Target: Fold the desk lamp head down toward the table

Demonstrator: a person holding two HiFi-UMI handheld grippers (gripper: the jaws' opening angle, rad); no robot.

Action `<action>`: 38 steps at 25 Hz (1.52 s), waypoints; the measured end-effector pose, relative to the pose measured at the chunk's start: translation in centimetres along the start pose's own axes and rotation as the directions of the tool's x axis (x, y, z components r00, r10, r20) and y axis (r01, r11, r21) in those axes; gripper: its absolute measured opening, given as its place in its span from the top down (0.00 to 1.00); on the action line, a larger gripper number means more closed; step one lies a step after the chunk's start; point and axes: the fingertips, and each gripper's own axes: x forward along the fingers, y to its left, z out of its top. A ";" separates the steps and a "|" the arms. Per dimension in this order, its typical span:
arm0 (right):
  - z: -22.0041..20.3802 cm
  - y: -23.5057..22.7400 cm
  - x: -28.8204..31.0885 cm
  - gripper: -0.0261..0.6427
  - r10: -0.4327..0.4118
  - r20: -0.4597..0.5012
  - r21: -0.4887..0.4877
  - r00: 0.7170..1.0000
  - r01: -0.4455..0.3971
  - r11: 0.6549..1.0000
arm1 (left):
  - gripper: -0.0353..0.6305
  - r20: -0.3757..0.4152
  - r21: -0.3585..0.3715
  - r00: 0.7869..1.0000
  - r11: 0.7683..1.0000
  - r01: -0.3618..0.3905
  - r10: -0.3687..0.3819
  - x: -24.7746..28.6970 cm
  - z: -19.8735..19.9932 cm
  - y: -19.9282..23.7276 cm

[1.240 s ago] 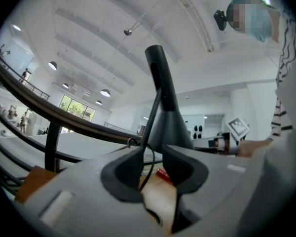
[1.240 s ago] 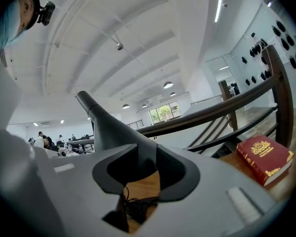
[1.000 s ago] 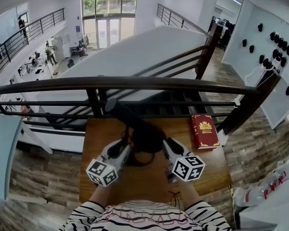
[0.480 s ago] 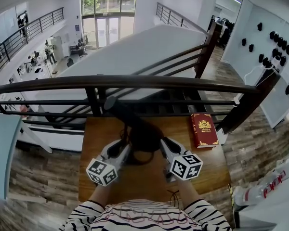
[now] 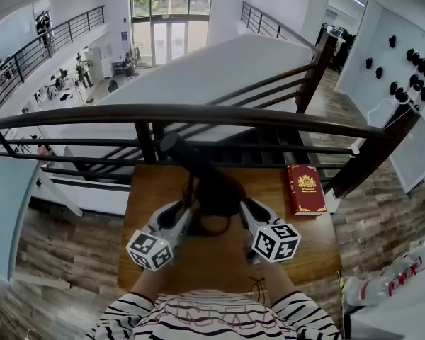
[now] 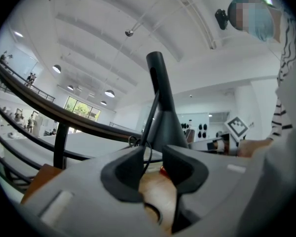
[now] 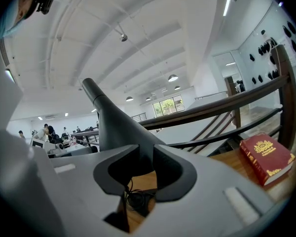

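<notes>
1. The desk lamp (image 5: 216, 190) is matte and dark. It has a broad cone-shaped base that tapers into a slim round stalk. It stands on the table (image 5: 297, 243) between my two claws, toward the far edge.
2. The stalk slants up toward the railing (image 5: 198, 114). Its blunt, rounded lamp head (image 5: 171, 144) is raised well off the tabletop, not folded down.
3. A thin black cable (image 7: 133, 198) lies in loose loops on the wood in front of the base.
4. My left claw (image 5: 186, 210) is a smooth, pale-grey plastic shell with matte black pads and a cube of black-and-white square markers. Its jaws stand partly apart and pinch nothing. Through the gap I see bare wood and the cable.
5. My right claw (image 5: 244, 207) has the same build. Its jaws have just been opening a little and stand apart. The cone of the lamp rises just beyond the tips, and neither pad presses on it.
6. Both claws sit just beside the base, but I cannot tell whether either touches it.
7. The table is smooth, warm-brown wood, rectangular, set against the dark railing with its rounded top bar.
8. A red hardcover book (image 5: 303, 188) with a gold emblem and gold edging lies flat at the far right corner, well apart from the lamp.
9. My sleeves (image 5: 127, 317) are black-and-white striped.
</notes>
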 end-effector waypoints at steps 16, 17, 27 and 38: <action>-4.2 1.1 -5.1 0.91 0.118 -0.028 0.030 0.993 -0.117 0.993 | 0.78 -0.034 -0.017 0.998 0.998 -0.058 0.057 -2.3 -3.1 -5.8; -4.4 1.2 -5.5 0.92 0.123 -0.027 0.031 0.992 -0.122 0.992 | 0.78 -0.036 -0.017 0.997 0.998 -0.065 0.064 -2.6 -3.3 -6.1; -8.2 2.4 -9.5 0.96 0.184 -0.095 0.054 0.978 -0.180 0.982 | 0.83 -0.048 -0.037 0.987 0.988 -0.152 0.150 -6.2 -5.5 -10.4; -11.6 2.9 -13.9 0.96 0.249 -0.159 0.076 0.955 -0.239 0.968 | 0.89 -0.078 -0.037 0.975 0.976 -0.214 0.210 -8.9 -7.9 -14.8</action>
